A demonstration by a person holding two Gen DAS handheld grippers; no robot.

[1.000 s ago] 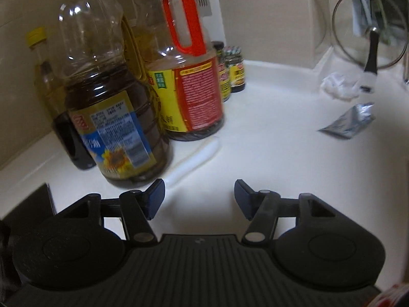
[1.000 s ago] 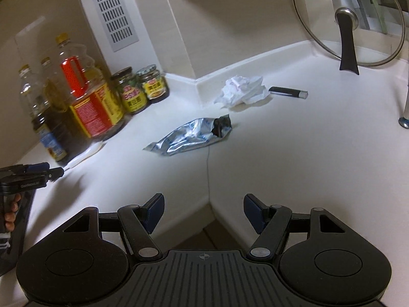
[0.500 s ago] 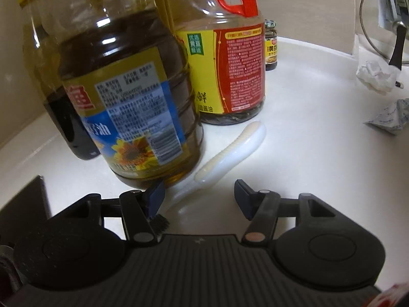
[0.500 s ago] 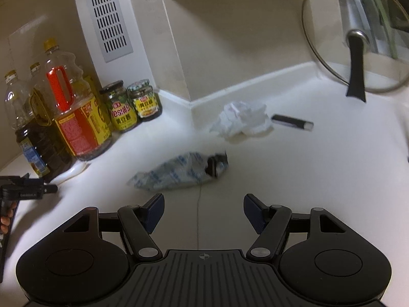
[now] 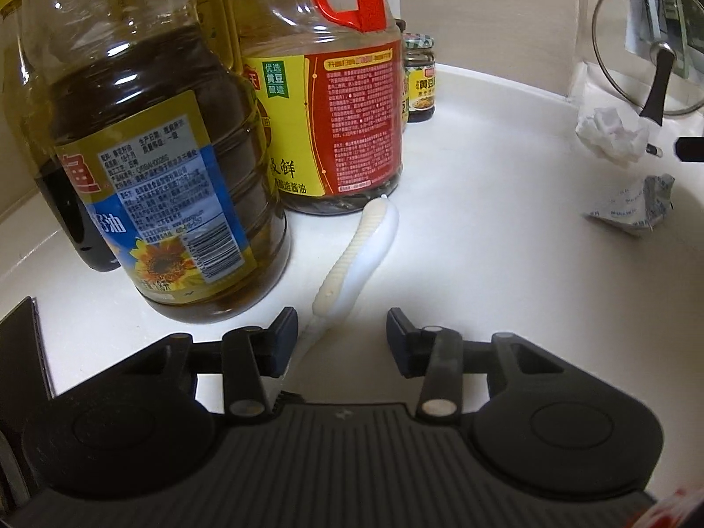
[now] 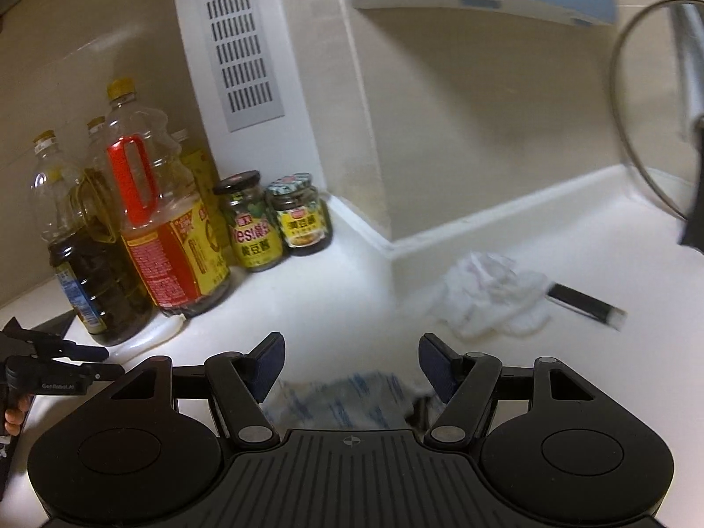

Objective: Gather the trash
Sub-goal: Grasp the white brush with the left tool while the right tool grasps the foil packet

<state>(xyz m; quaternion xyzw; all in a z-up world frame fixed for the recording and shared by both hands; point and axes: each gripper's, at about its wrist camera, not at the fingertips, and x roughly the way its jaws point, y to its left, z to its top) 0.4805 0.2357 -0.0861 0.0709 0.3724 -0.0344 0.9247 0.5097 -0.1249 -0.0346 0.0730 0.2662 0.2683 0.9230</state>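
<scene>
White countertop [image 5: 506, 264] runs into a tiled corner. Nearest, the left gripper [image 5: 341, 336] has just been narrowing its jaws around the thin end of a white toothbrush [image 5: 352, 259], pads not yet touching it. The toothbrush lies beside the sunflower oil bottle [image 5: 163, 202] and soy sauce jug [image 5: 334, 123]. The right gripper [image 6: 350, 363] stands apart over a crumpled foil packet [image 6: 343, 402]. Farther back, by the wall, sits a crumpled tissue [image 6: 488, 299].

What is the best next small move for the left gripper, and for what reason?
Probably keep closing the left gripper on the white toothbrush. Its jaws have just been closing, the thin neck lies between them beside the left finger, and the pads do not yet press on it. The oil bottle stands close, so move gently.
</scene>
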